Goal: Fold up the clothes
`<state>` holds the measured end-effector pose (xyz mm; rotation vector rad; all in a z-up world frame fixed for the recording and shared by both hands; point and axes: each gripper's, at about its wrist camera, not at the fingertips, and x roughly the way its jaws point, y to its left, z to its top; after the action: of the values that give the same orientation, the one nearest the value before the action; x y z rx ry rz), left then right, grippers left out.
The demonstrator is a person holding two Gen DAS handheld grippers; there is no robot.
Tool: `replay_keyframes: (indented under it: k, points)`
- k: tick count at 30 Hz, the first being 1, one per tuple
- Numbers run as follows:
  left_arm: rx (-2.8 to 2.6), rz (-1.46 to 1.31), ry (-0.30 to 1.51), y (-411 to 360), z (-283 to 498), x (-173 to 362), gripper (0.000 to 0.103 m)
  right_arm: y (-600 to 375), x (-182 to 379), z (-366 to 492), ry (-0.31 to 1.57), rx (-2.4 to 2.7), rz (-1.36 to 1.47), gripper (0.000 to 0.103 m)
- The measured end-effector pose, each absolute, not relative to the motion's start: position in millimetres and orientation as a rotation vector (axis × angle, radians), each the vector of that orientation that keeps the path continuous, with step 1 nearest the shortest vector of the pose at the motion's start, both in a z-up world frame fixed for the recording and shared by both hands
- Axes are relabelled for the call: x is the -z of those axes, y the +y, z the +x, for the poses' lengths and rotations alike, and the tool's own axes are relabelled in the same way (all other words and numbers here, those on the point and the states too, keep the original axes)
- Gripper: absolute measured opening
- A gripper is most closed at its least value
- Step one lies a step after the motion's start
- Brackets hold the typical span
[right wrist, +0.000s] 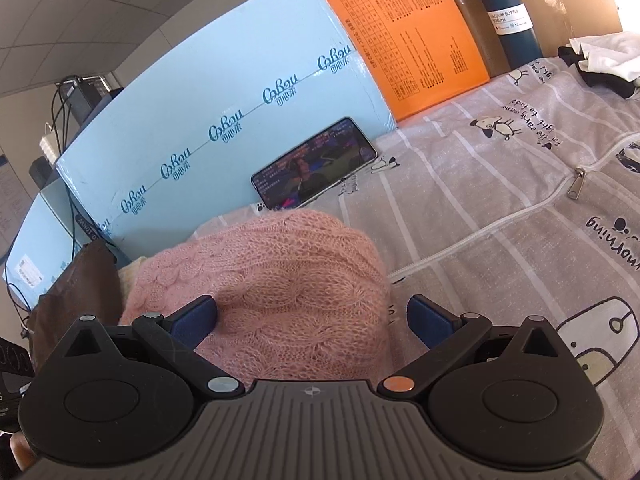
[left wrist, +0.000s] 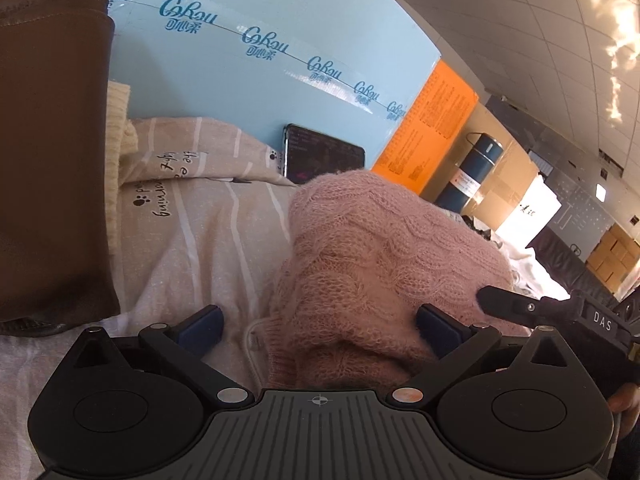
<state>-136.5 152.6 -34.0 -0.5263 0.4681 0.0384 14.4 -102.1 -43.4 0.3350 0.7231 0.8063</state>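
A pink cable-knit sweater [left wrist: 372, 248] lies bunched on a grey striped bed cover [left wrist: 192, 240]. My left gripper [left wrist: 320, 326] is open, its blue pads either side of the sweater's near edge. The right gripper's finger [left wrist: 516, 304] shows at the sweater's right side in the left wrist view. In the right wrist view the sweater [right wrist: 280, 280] lies just ahead of my right gripper [right wrist: 312, 318], which is open over its near part. A brown garment [left wrist: 52, 160] and a cream knit [left wrist: 118, 120] lie to the left.
A light blue box [right wrist: 224, 92] with a phone [right wrist: 316, 162] leaning on it stands behind the bed cover [right wrist: 500, 208], whose zipper [right wrist: 576, 184] runs across it. An orange box [right wrist: 404, 28], a blue vacuum bottle [right wrist: 508, 12] and white and black clothes [right wrist: 604, 60] are further right.
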Motion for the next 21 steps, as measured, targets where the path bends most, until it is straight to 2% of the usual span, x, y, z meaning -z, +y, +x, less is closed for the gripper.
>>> replay_keyframes:
  k: [7,10,21]
  points:
    - [0.085,-0.543,0.42,144,-137,32,0.103,-91,48,14,0.795,-0.876,0.32,0.102]
    - [0.014,-0.421,0.512,131,-126,34,0.103,-87,48,10,0.793,-0.896,0.285,0.102]
    - [0.137,-0.579,0.453,146,-122,41,0.103,-85,49,9,0.785,-0.902,0.279,0.102]
